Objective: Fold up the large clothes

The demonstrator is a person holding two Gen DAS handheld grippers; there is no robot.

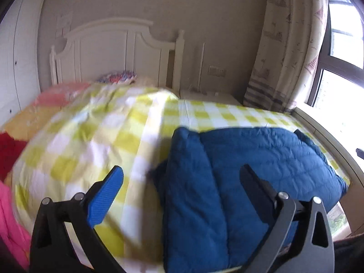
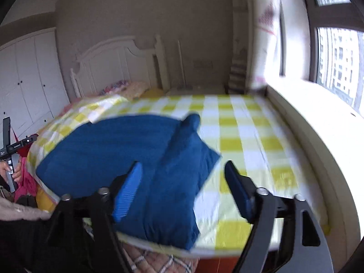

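Left wrist view: a folded blue quilted jacket (image 1: 238,177) lies on a yellow-and-white checked bed sheet (image 1: 95,136).
The left gripper (image 1: 182,177) hangs above the bed with its jaws spread wide and nothing between them; one ribbed blue pad (image 1: 107,195) faces inward, the other finger shows only its black side. The jacket is puffy, stitched in soft channels, folded into a thick slab near the bed's near edge, one long panel laid lengthwise over it. A white panelled headboard (image 1: 113,52) stands behind.

Right wrist view: the same jacket (image 2: 109,150) sits at the bed's near left part, its folded sleeve (image 2: 184,141) angled across the top.
The right gripper (image 2: 184,177) is also open and empty, apart from the cloth. The checked sheet (image 2: 250,136) is smooth cotton; a window (image 2: 336,63) glares at right.
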